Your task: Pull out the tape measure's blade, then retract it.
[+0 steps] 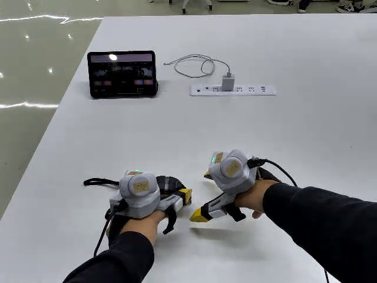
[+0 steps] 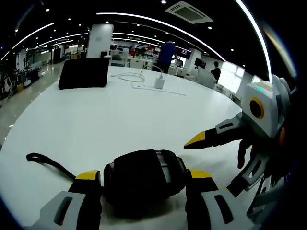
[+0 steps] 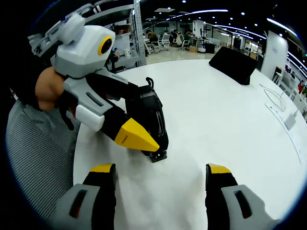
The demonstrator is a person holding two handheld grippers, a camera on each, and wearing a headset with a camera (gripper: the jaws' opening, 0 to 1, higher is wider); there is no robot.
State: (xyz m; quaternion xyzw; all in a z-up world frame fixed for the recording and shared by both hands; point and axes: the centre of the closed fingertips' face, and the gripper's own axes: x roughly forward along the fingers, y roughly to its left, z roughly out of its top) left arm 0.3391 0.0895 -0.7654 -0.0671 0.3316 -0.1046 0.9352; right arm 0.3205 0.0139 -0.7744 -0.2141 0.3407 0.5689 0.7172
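Note:
The black tape measure (image 1: 169,184) lies on the white table (image 1: 283,130) with its wrist strap (image 1: 97,181) trailing to the left. No blade shows out of the case. My left gripper (image 1: 174,194) is shut on it. In the left gripper view the case (image 2: 144,178) sits tight between the two yellow-tipped jaws. My right gripper (image 1: 202,196) is just right of the case, open, one yellow tip pointing at it. The right gripper view has my right gripper (image 3: 160,168) with nothing between its jaws, the tape measure (image 3: 152,112) a little ahead.
A dark tablet (image 1: 122,73) stands at the back left. A white power strip (image 1: 232,89) with a charger and a looped white cable (image 1: 191,65) lies at the back centre. The table's left edge (image 1: 65,106) drops to a shiny floor.

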